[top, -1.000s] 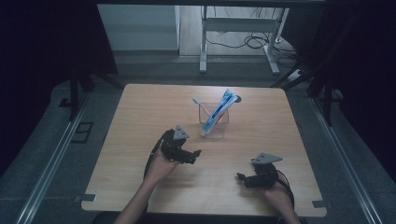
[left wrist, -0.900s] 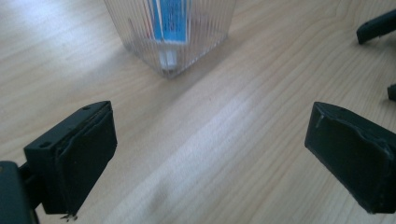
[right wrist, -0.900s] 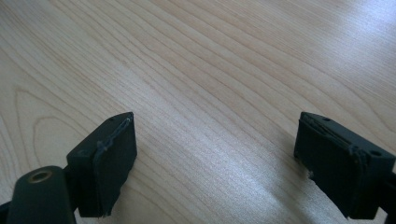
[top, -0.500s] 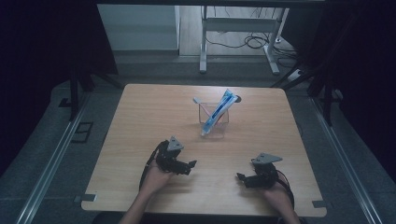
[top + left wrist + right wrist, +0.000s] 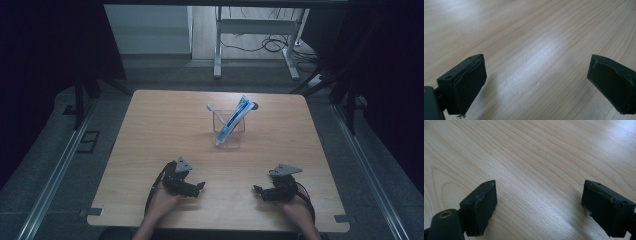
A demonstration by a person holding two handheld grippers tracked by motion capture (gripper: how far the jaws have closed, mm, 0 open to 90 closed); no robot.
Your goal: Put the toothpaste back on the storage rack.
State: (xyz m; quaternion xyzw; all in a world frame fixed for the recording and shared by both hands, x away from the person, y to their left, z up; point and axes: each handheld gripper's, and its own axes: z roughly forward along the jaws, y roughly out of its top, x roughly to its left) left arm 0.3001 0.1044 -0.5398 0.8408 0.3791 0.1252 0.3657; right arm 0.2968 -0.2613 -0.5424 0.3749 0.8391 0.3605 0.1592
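Left gripper (image 5: 536, 85) with jaws spread wide, nothing between them. One black pad (image 5: 470, 85) sits at lower left, the other black pad (image 5: 612, 83) at lower right, worn edges on both. Bare light wood table (image 5: 531, 37) runs between and beyond the fingers, grain slanting diagonally, with a soft bright glare patch just ahead of the gap. Pads close above the wood; contact unclear.

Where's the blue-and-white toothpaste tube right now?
In the high view, the blue-and-white toothpaste tube leans in the clear square cup at the wooden table's centre, beyond both grippers.
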